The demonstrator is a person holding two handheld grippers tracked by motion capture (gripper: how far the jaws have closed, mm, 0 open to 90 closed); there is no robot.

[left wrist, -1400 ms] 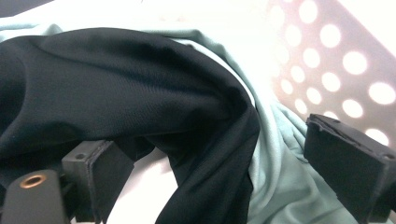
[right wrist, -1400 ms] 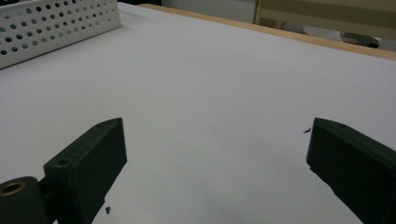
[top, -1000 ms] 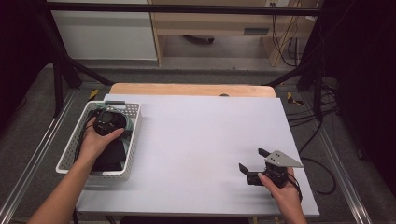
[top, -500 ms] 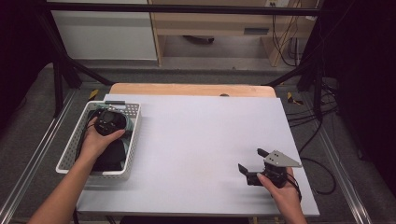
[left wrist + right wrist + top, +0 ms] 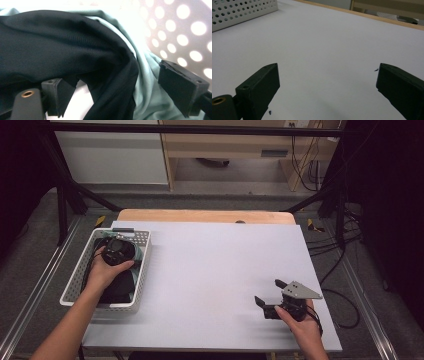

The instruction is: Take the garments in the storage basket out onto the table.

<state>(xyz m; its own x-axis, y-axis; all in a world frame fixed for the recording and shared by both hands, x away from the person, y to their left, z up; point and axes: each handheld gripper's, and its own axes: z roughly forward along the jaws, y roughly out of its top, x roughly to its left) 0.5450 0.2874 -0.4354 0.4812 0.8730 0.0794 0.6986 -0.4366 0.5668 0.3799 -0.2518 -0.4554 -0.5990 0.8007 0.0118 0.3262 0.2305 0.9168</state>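
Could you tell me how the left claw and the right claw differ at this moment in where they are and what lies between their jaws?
The left claw reaches down inside the white perforated basket; the right claw rests over the bare white table. A fold of black cloth, with pale green cloth beside it, lies between the left claw's jaws, which have just been closing; nothing lies between the right claw's jaws. Both stand wide apart.

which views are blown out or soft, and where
Left gripper view: the basket wall is overexposed and blurred, the black cloth sharper. Right gripper view: the near jaws look soft, the table evenly lit. High view: dark at the side edges, the table bright.
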